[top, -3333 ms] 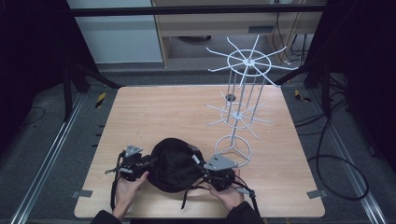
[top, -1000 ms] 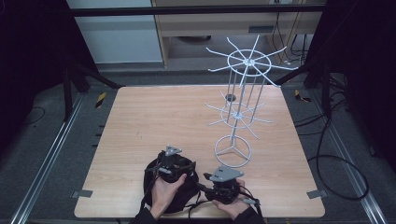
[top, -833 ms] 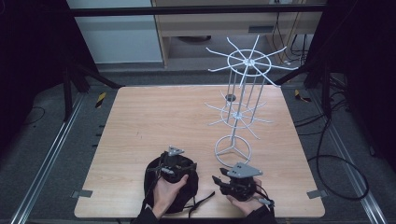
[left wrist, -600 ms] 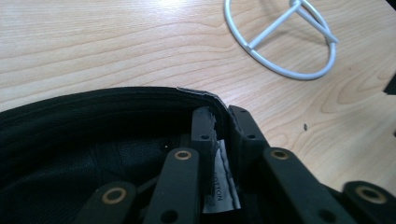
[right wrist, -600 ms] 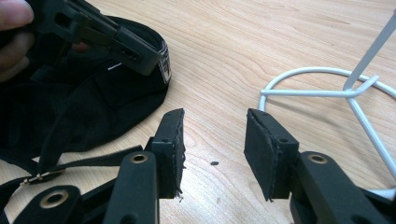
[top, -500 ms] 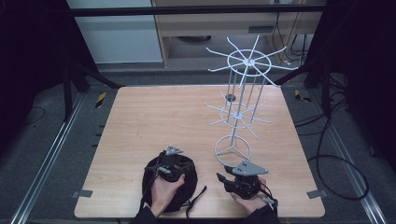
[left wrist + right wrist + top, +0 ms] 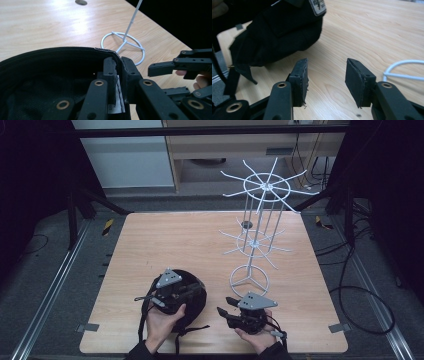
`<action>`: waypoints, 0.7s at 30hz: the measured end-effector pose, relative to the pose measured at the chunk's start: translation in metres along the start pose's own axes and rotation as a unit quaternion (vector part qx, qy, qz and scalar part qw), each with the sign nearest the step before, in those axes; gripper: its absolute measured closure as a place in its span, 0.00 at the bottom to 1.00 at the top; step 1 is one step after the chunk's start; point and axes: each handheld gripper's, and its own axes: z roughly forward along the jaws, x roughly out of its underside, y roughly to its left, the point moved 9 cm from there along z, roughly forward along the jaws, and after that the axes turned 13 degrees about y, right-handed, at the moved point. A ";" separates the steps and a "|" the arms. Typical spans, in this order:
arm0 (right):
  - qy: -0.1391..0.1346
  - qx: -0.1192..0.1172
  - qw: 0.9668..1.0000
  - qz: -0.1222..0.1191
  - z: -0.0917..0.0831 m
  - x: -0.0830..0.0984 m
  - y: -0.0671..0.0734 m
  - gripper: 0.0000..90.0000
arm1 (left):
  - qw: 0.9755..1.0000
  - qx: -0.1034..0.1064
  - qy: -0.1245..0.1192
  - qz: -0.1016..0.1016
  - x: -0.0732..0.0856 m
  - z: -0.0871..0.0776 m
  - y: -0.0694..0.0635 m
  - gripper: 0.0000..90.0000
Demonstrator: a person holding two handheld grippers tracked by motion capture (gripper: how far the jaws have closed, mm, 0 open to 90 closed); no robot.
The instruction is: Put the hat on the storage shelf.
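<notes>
A pale wooden table (image 7: 165, 240) stands on a grey floor in a dim room, with dark frame rails along both sides and a light cabinet behind it. On the right half of the table rises a white wire rack (image 7: 260, 215) with two tiers of spokes and a ring base.

Near the front edge, left of the rack's base, lies a black cap-like bag (image 7: 192, 295) of soft fabric. It is rounded, with a stitched rim and black straps (image 7: 177, 332) trailing toward the table edge. In the left gripper view its dark inside shows a white label (image 7: 116, 105) just below the rim.

The left gripper (image 7: 162, 297), held in the person's left hand (image 7: 162, 322), has its jaws squeezed together on the rim of the bag; the left gripper view shows the fabric edge pinched between the two black pads (image 7: 110, 72). One side of the bag looks lifted where it is gripped.

The right gripper (image 7: 225, 309), in the right hand (image 7: 255, 335), sits just beside the bag, to its right, near the rack's ring. Its jaws have just been opening further; in the right gripper view they stand apart with bare wood between them, touching nothing, the bag off to the upper left.
</notes>
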 end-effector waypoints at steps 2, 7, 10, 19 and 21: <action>-0.003 -0.005 1.000 0.000 0.000 -0.002 0.003 0.58 | 1.000 0.003 -0.004 0.007 -0.001 -0.004 -0.002 0.92; -0.019 -0.026 0.999 -0.005 0.002 -0.009 0.012 0.53 | 0.999 0.006 -0.020 0.025 -0.005 -0.014 -0.007 0.92; -0.032 -0.044 0.998 -0.013 0.002 -0.016 0.023 0.48 | 0.999 0.010 -0.031 0.029 -0.011 -0.021 -0.010 0.92; -0.034 -0.083 0.996 -0.027 0.016 -0.030 0.042 0.42 | 0.996 0.019 -0.066 0.053 -0.032 -0.044 -0.027 0.92; -0.040 -0.094 0.994 -0.027 0.017 -0.035 0.046 0.42 | 0.996 0.023 -0.072 0.055 -0.035 -0.048 -0.030 0.92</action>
